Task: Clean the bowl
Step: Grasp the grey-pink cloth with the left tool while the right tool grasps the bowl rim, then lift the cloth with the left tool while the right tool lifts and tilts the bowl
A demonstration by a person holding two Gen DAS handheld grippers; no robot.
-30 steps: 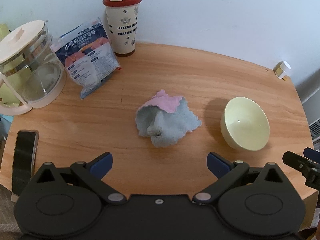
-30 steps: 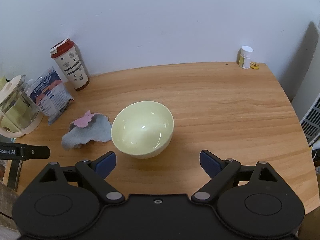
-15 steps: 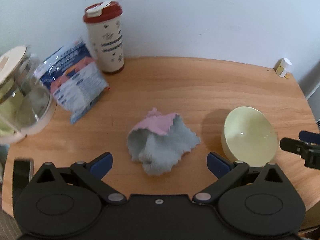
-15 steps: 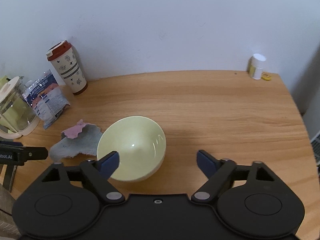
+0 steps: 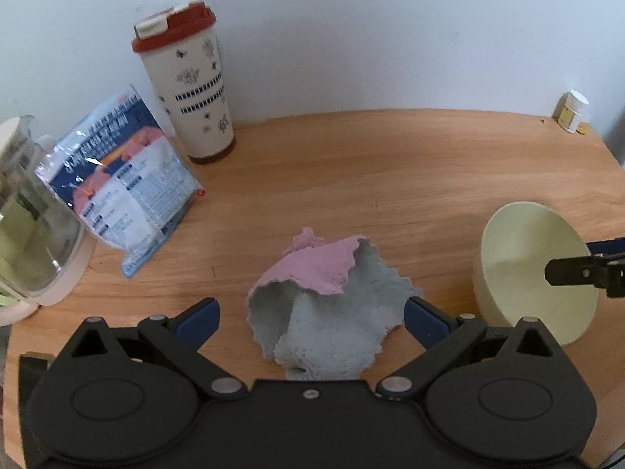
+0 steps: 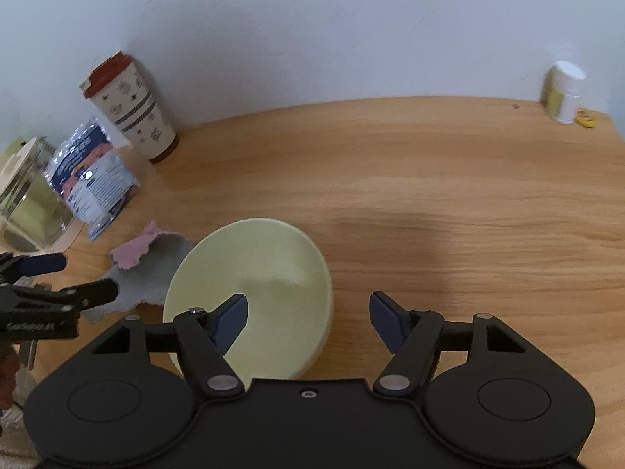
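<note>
A pale yellow bowl (image 6: pixel 269 273) stands on the wooden table (image 6: pixel 449 195). My right gripper (image 6: pixel 308 318) is open and straddles the bowl's right rim: the left finger is inside the bowl, the right finger outside it. A crumpled grey and pink cloth (image 5: pixel 324 305) lies on the table between the fingers of my open left gripper (image 5: pixel 312 320), which is low over it. The bowl (image 5: pixel 523 269) shows at the right of the left wrist view, with a right gripper finger (image 5: pixel 574 271) over it. The cloth (image 6: pixel 144 269) lies left of the bowl.
A white tumbler with a red lid (image 5: pixel 187 86), a blue and white packet (image 5: pixel 117 179) and a glass jug (image 5: pixel 27 215) stand at the back left. A small white bottle (image 5: pixel 572 111) stands at the far right corner by the wall.
My left gripper has moved forward and down onto the cloth. My right gripper has moved forward and lower, so its left finger now reaches inside the bowl.
</note>
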